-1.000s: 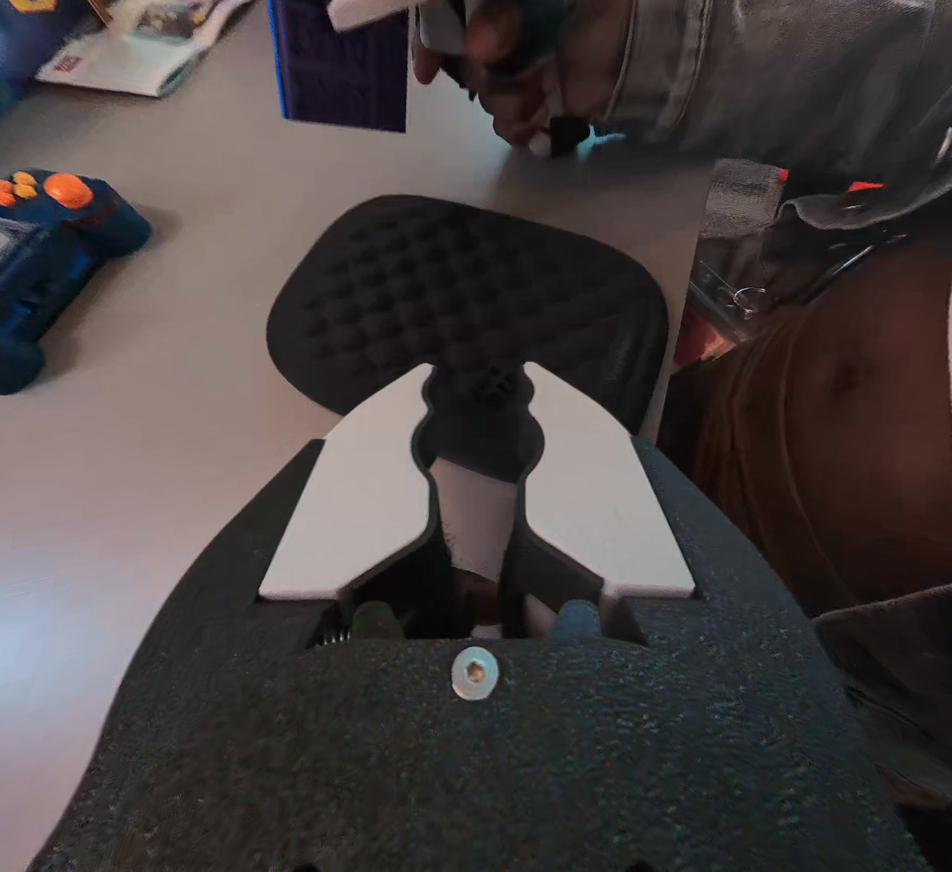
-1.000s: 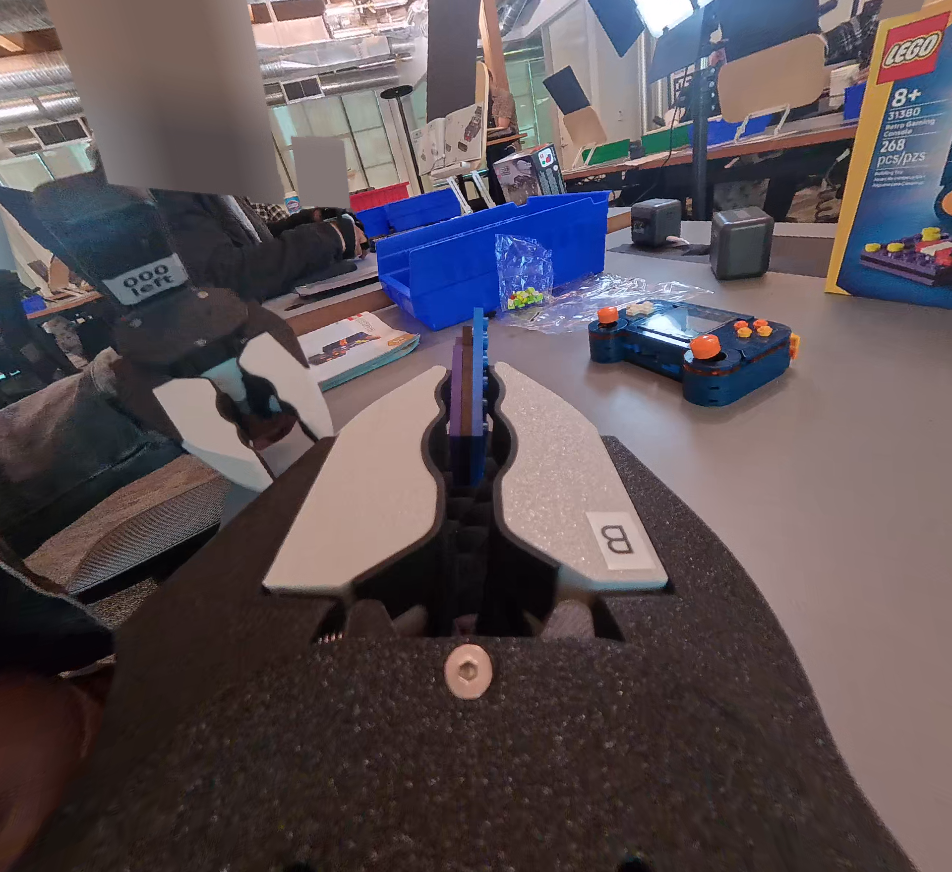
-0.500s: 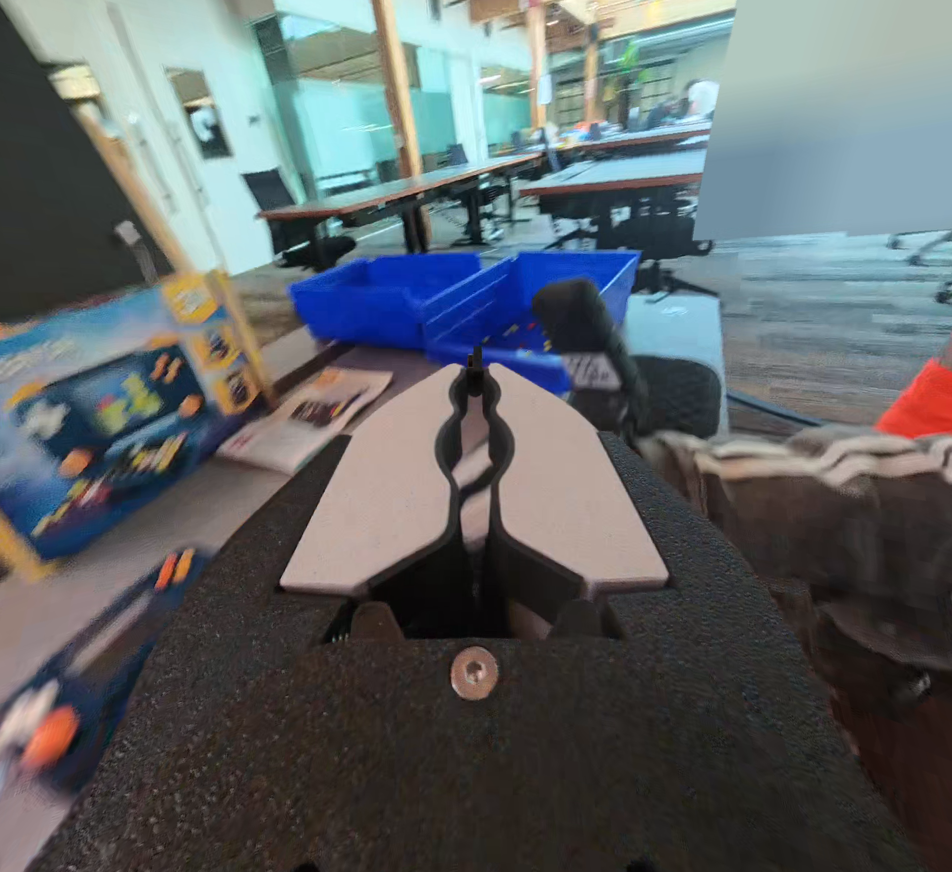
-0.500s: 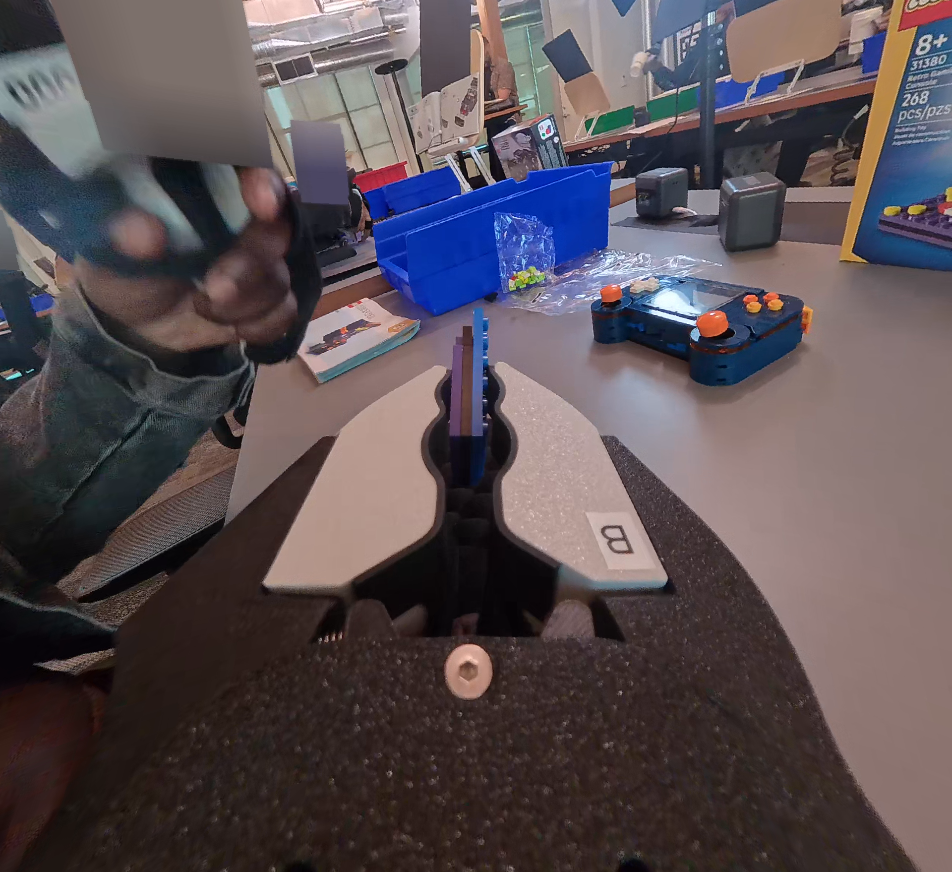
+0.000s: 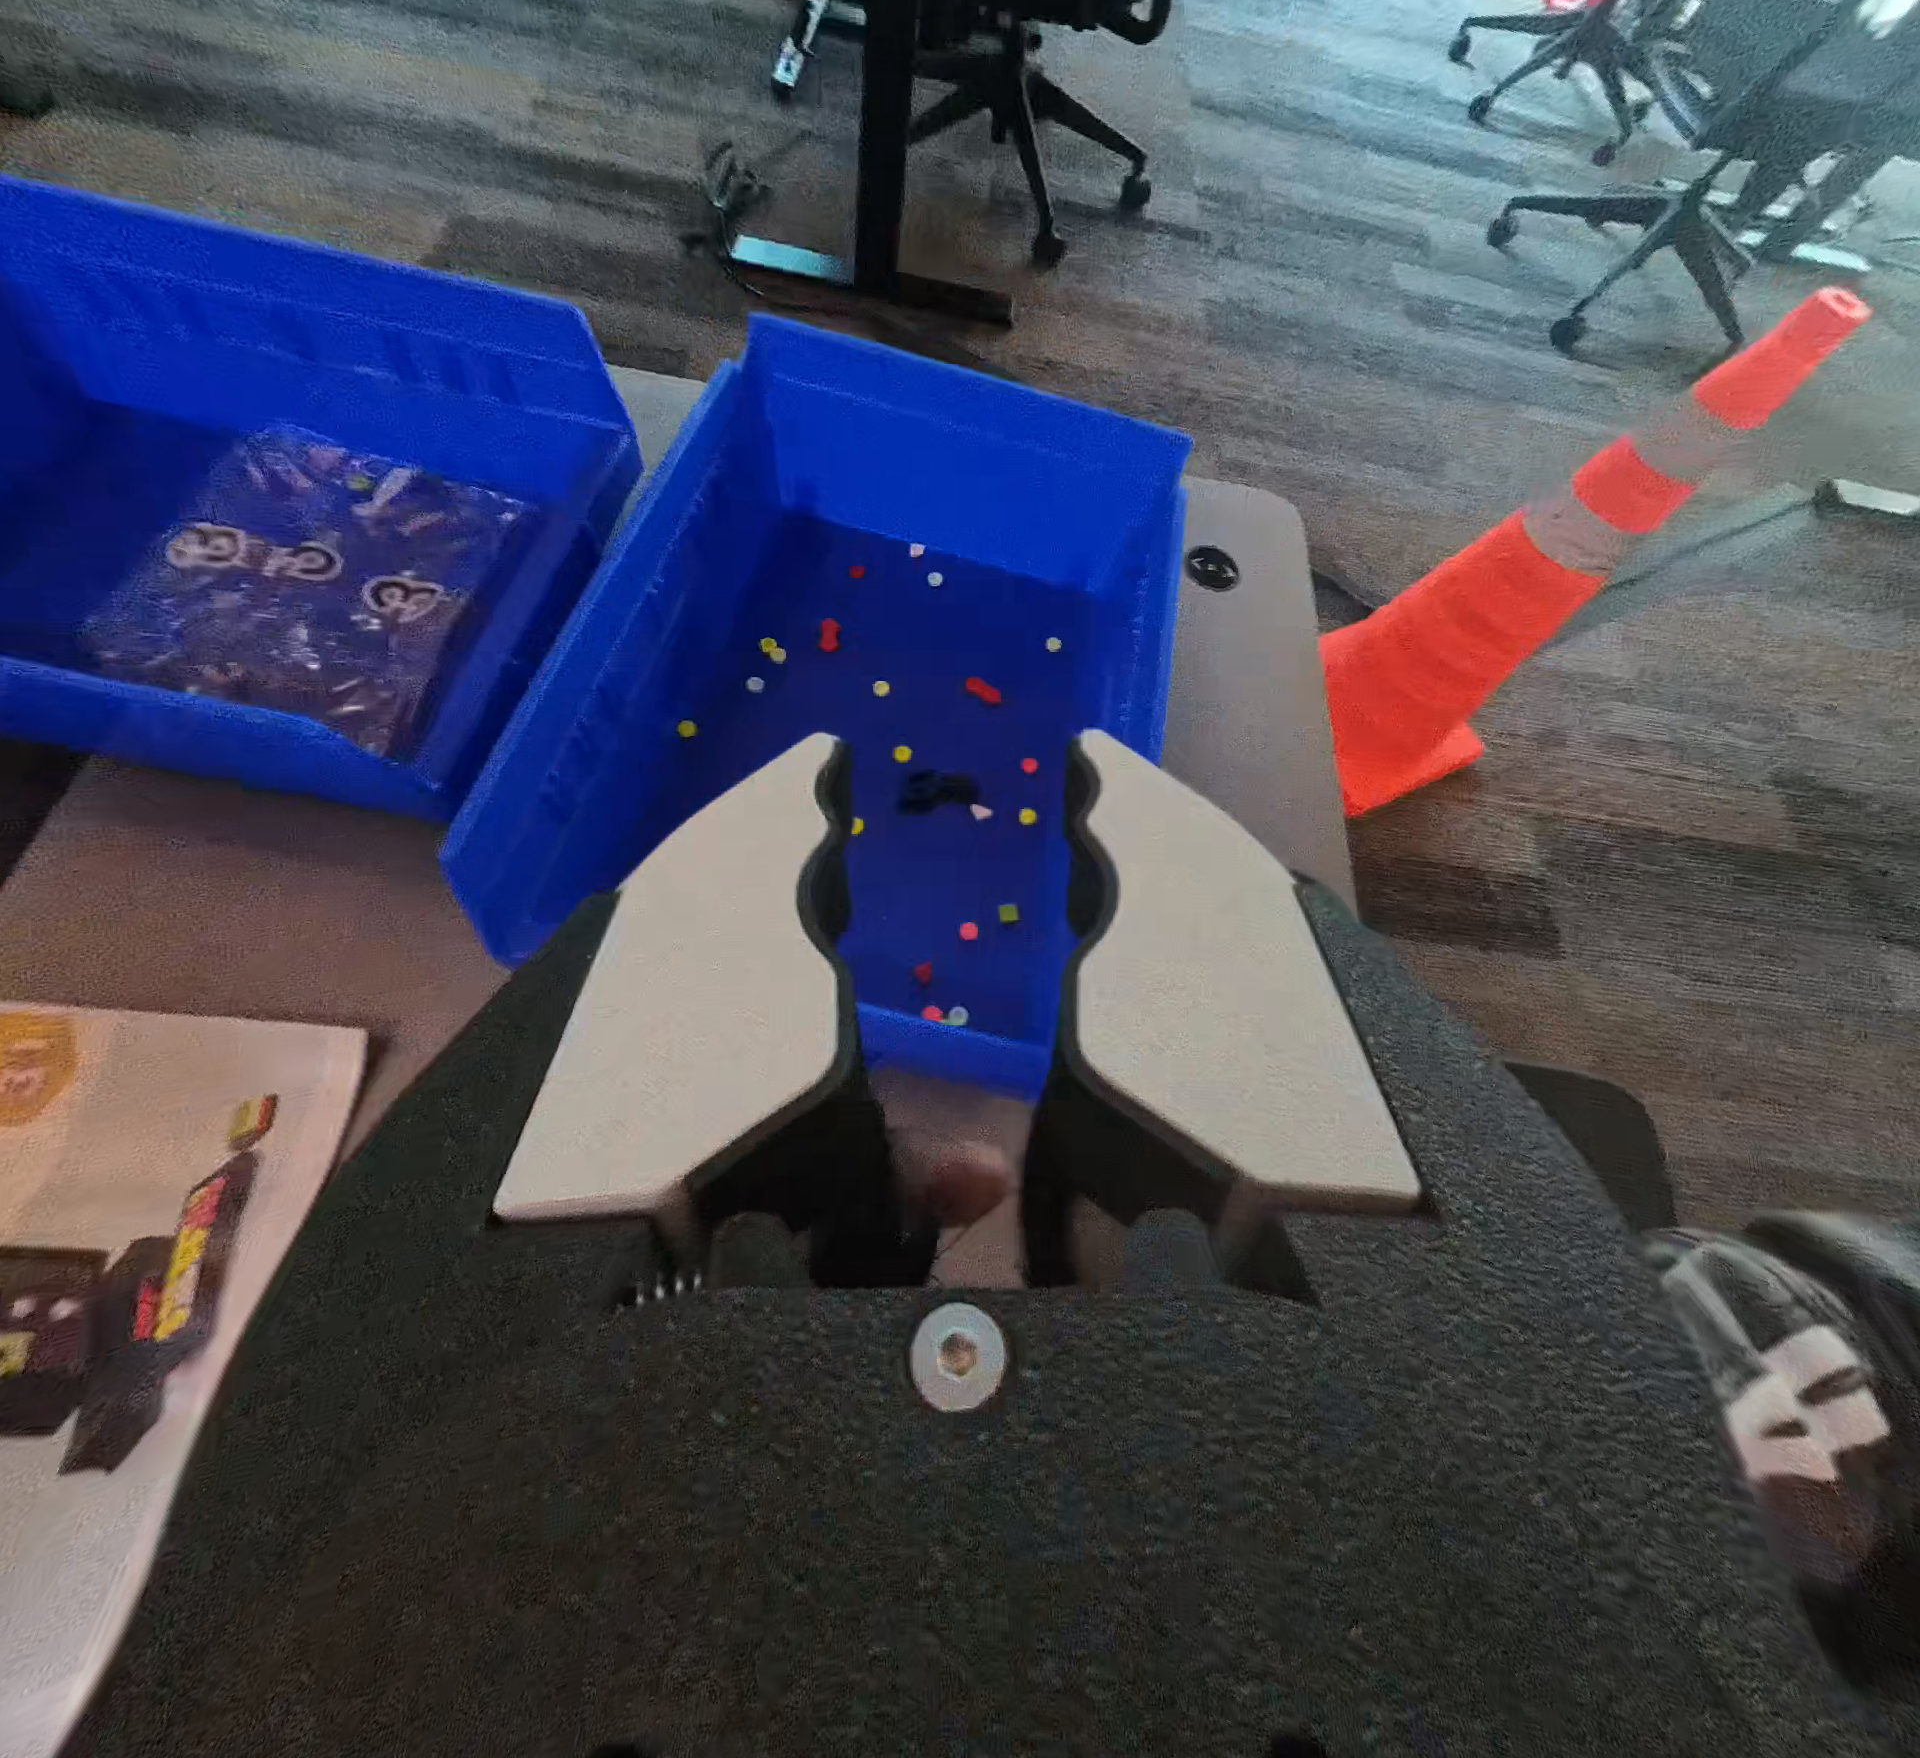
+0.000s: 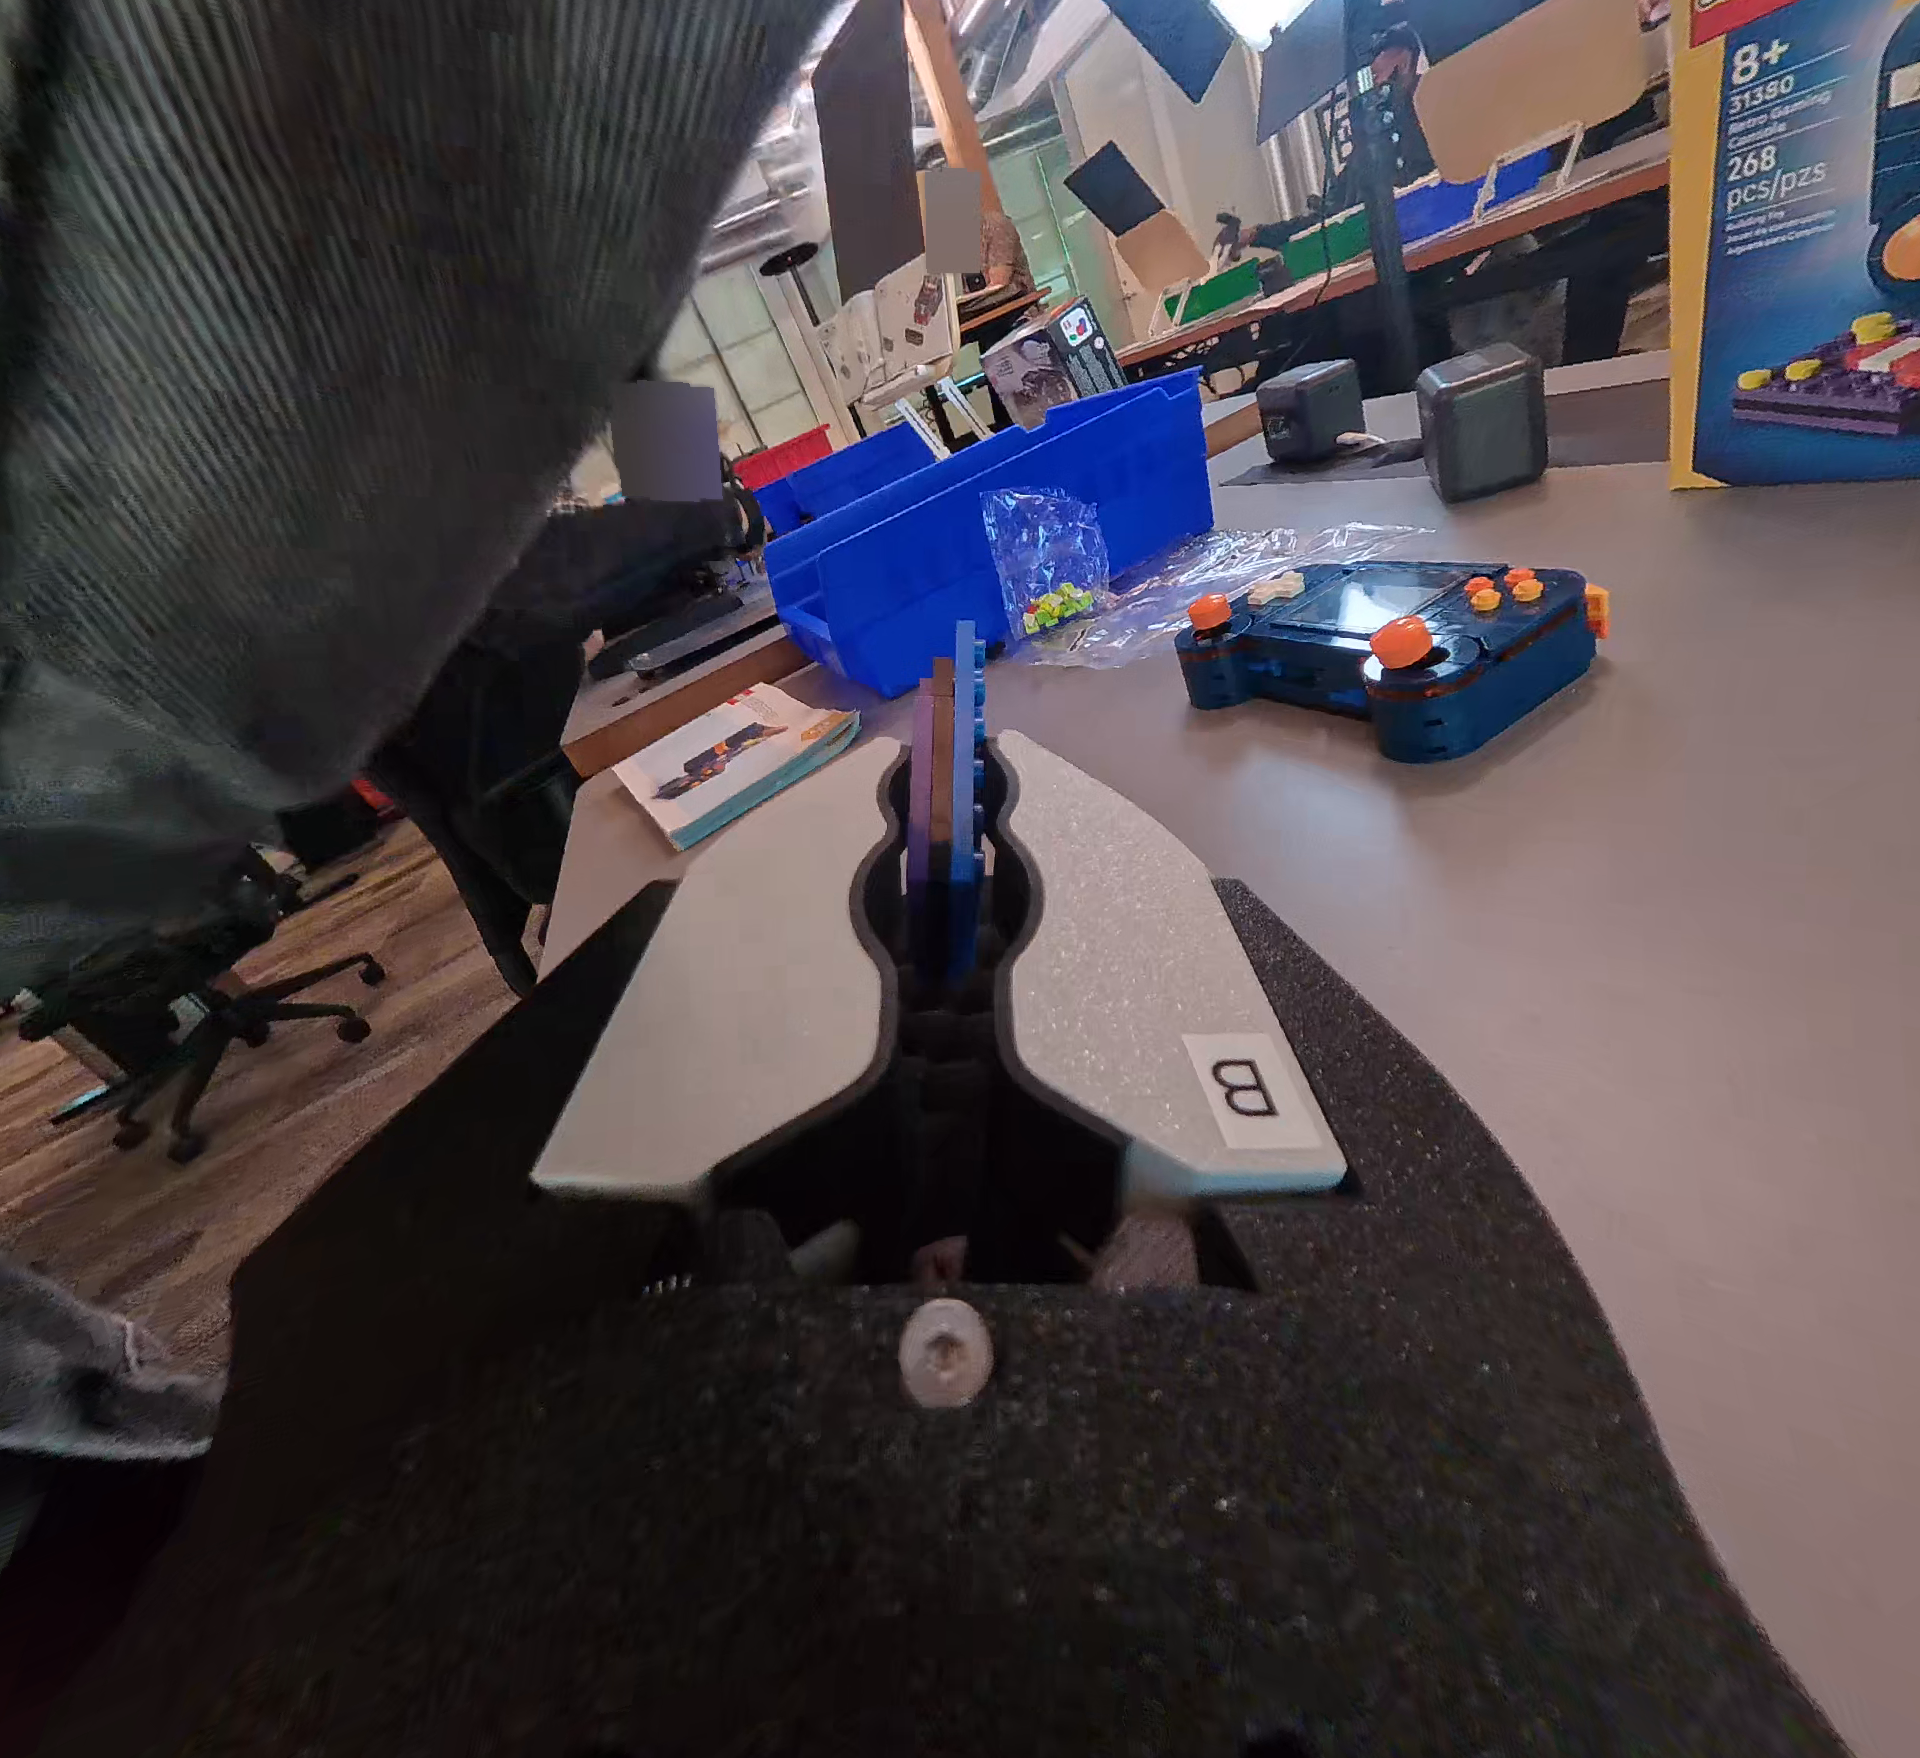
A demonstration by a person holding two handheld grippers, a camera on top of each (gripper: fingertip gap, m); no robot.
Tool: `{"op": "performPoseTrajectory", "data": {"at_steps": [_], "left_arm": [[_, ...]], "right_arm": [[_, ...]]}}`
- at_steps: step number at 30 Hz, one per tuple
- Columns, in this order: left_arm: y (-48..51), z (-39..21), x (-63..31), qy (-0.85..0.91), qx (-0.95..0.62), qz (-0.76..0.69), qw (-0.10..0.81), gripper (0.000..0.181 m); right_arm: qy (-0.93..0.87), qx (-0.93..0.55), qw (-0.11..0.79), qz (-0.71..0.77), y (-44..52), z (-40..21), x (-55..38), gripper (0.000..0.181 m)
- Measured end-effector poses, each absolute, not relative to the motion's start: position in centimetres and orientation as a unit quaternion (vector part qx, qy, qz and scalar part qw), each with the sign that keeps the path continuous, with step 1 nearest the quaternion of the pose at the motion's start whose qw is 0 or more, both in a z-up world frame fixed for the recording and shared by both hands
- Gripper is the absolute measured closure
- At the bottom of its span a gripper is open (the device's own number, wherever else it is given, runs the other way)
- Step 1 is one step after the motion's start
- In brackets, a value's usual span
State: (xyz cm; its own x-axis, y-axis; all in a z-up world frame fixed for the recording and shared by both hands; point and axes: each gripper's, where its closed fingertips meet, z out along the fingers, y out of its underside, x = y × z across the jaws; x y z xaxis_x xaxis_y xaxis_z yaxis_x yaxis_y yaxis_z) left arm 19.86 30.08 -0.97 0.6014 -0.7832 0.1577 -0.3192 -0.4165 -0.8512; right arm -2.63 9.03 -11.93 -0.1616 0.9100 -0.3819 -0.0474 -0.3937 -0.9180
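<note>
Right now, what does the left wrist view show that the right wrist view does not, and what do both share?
Left wrist view only: the open left tool above a blue plastic bin scattered with small coloured pieces, a second blue bin holding a clear bag, and an orange traffic cone on the floor.

Right wrist view only: the right tool shut on a stack of flat purple, brown and blue plates, a dark blue brick-built game controller, and a tall printed box.

Both: the grey table, blue bins, a printed booklet.

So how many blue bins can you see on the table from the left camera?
2: one bin holding small loose pieces, straight ahead of the open jaws; another bin to its left, holding plastic bags. Others may sit out of frame.
</note>
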Motion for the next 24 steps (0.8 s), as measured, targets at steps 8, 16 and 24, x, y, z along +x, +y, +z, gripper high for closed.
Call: {"op": "performPoseTrajectory", "data": {"at_steps": [8,16,24], "left_arm": [[29.6,2.8,19.0,0.341,-0.749,-0.304,0.481,0.114],[17.3,9.8,9.9,0.33,-0.578,-0.277,0.693,0.052],[7.4,-0.8,-3.8,0.216,-0.601,-0.063,0.767,0.085]], "right_arm": [[-0.403,-0.526,0.373,0.649,9.0,-11.8,-2.4,0.17],[-0.405,-0.525,0.366,0.653,8.8,-11.8,-2.5,0.17],[-0.368,-0.471,0.368,0.713,8.6,-9.7,-1.7,0.169]]}}
